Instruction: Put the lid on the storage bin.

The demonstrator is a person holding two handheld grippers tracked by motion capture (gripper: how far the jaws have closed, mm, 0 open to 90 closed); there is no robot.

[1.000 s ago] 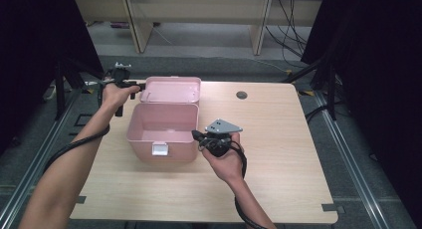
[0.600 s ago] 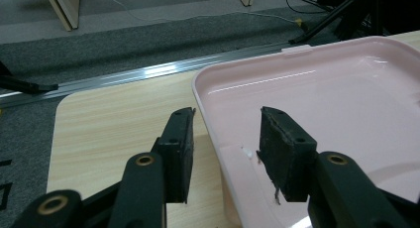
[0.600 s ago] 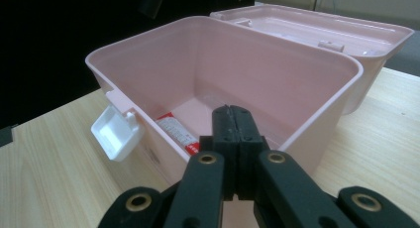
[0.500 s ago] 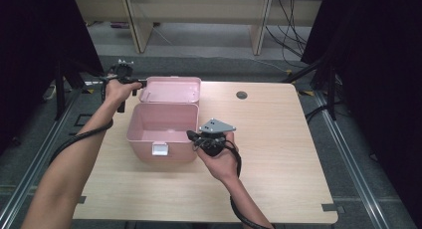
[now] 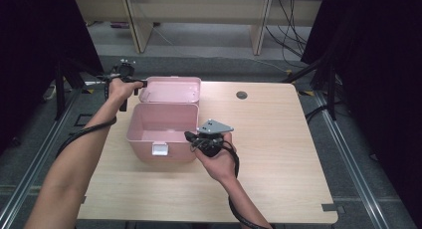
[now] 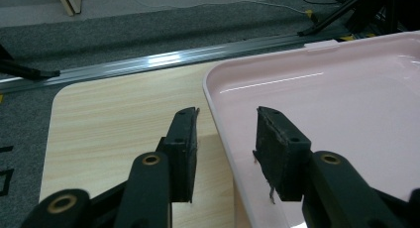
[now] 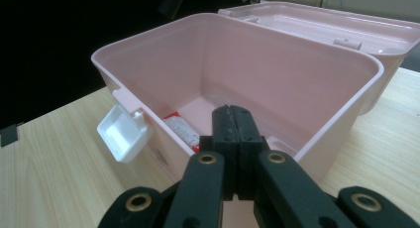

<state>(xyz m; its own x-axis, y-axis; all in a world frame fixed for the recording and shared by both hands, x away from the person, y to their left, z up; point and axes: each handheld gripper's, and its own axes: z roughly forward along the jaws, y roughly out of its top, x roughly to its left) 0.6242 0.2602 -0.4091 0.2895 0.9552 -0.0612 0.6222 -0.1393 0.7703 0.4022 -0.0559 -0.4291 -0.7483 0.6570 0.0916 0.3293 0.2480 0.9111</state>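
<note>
A pink plastic box [image 5: 161, 132] stands open on the wooden table, its lid [image 5: 171, 89] laid back on the far side. A red and white packet [image 7: 181, 130] lies on its floor. My left gripper [image 5: 142, 83] is at the lid's left corner. In the left gripper view its jaws [image 6: 227, 114] straddle the lid's rim [image 6: 218, 124]; they have just been closing, with gaps still on both sides of the rim. My right gripper [image 5: 190, 135] sits at the box's right wall near the front, its jaws [image 7: 231, 111] shut together with nothing between them.
A white latch [image 5: 160, 149] hangs on the box's front wall. A small round hole [image 5: 242, 95] marks the table's far side. Bare tabletop [image 5: 278, 154] lies to the right of the box. Dark floor and metal rails surround the table.
The right gripper has crept slightly left toward the box's wall. The left hand stays at the lid's corner.
</note>
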